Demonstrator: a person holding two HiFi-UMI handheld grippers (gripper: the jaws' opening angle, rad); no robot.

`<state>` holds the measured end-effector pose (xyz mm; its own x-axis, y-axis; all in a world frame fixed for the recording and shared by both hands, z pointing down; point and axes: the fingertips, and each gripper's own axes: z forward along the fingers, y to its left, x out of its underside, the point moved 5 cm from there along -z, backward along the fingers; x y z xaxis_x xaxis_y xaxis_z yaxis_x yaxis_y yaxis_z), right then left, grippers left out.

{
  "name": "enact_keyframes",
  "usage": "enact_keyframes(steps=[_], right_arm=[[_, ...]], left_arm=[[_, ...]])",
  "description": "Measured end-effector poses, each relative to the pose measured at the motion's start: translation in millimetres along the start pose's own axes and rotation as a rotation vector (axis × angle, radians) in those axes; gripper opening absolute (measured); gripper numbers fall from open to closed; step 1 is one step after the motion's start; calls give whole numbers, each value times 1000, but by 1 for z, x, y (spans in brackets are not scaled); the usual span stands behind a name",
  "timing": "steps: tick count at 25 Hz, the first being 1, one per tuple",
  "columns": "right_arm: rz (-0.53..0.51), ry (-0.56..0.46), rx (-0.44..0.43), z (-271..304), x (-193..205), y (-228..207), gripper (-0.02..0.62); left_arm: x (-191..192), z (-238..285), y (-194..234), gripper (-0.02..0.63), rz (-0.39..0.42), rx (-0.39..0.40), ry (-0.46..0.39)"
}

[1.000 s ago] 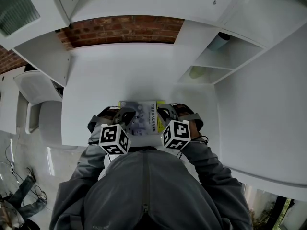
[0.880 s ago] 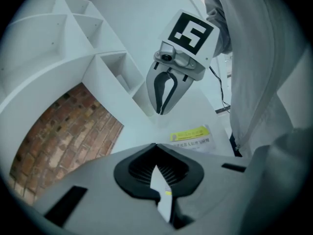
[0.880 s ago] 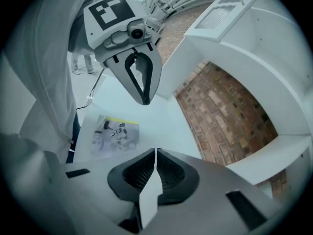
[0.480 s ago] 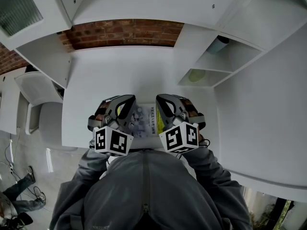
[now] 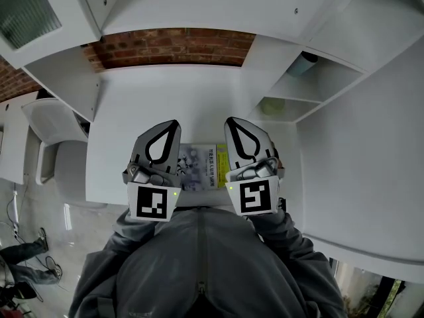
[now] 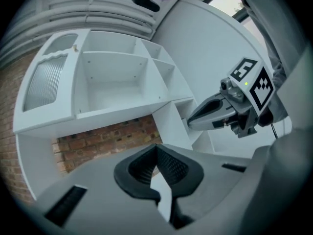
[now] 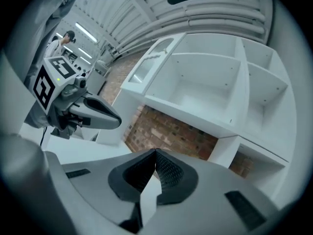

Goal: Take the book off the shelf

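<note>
The left gripper (image 5: 171, 128) and right gripper (image 5: 233, 126) fingers are clenched, empty; only the head view shows the book (image 5: 199, 167) below, between them (gripper views show shelves (image 6: 113, 82)).

Surface (image 5: 165, 98) & shelves (image 5: 318, 78) smooth white, matt, laminate-looking; brick wall (image 5: 172, 45) rough, red-brown; book (image 5: 199, 167) cover printed paper; left gripper (image 5: 175, 123) & right gripper (image 5: 232, 120) shells matt grey plastic, jaws' pads (image 6: 172, 166) black w/ fine ribbing; jacket (image 5: 199, 264) grey cloth.
</note>
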<state>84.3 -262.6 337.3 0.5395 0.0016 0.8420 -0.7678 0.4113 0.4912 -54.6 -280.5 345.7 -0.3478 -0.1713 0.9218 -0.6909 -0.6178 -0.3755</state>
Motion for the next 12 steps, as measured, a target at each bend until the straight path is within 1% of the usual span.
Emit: enact_keyframes(steps=[3,5,6,9,10,12], right_arm=[[36,-52,26,-3,-6,-5,28],[87,-95,53,-6,-10,-9,26],[133,-123,73,-8,-12,-11,26],[269,-188,125,-13,-17,-13,26],[292,-199,132,-14,-18,-13,26],[320,-213,139,-16,-18,-12,26]], left_arm=[[-5,-3,2,6,-31,-13,-27],[-8,-5,2,6,-37,-25,-36],[-9,-6,2,6,-63,-38,-43],[-13,-10,5,6,-258,-116,-102],[-14,-11,6,6,-289,-132,-118],[-17,-13,7,6,-307,-146,-138]])
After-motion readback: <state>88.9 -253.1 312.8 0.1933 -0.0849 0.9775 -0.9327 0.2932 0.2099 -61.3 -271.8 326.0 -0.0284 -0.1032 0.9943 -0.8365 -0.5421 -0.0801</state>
